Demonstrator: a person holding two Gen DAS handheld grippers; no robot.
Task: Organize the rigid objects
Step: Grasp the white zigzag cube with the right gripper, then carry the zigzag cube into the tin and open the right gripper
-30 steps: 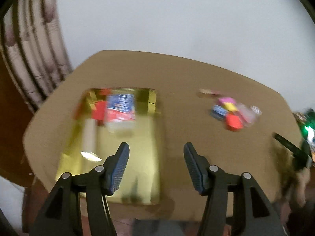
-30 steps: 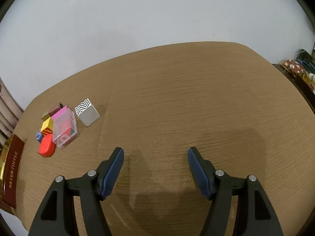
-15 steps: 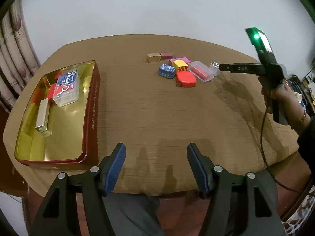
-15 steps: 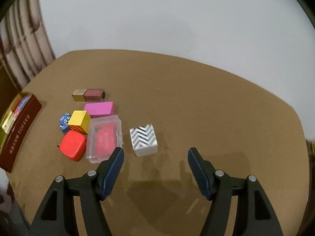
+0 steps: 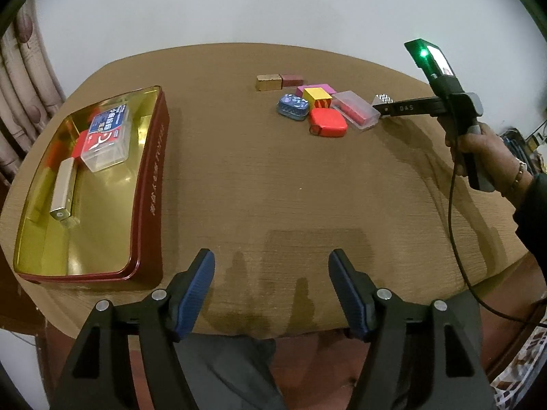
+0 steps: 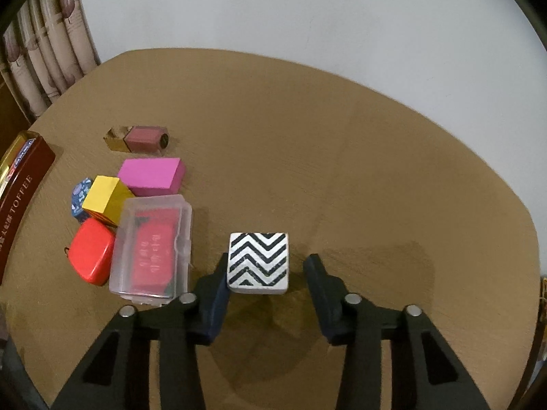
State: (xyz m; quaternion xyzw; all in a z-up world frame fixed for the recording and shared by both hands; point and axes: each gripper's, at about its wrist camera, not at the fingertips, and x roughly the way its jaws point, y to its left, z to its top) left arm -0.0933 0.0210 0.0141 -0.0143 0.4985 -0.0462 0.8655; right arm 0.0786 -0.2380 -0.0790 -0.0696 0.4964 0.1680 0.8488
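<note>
A: Where is the zigzag block (image 6: 258, 261)?

B: On the worktop (image 6: 342, 171), between the blue pads of the right gripper (image 6: 265, 285). The jaws stand apart; the left pad is against or just beside the block's side, the right pad clear of it.

A: Room around it?

B: Bare worktop to its right and beyond it, out to the curved far edge. To its left, just beside, lies the clear case (image 6: 152, 251) with a red insert, then the red box (image 6: 90, 253), yellow block (image 6: 104, 200), pink block (image 6: 152, 176) and blue patterned tin (image 6: 79, 198), all bunched together. The gold-and-maroon piece (image 6: 136, 138) sits a little apart behind them.

A: And the left gripper (image 5: 271, 287)?

B: Jaws apart, holding nothing, over the near edge of the worktop, with open surface ahead.

A: What does each view add?

B: Only the left view shows inside the gold tin tray (image 5: 143, 184) near the left edge: a clear box with a blue-red label (image 5: 106, 141) and a silver bar (image 5: 63, 188). The right view catches just its maroon wall, lettered TOFFEE. The left view barely shows the zigzag block, behind the right gripper's finger.
</note>
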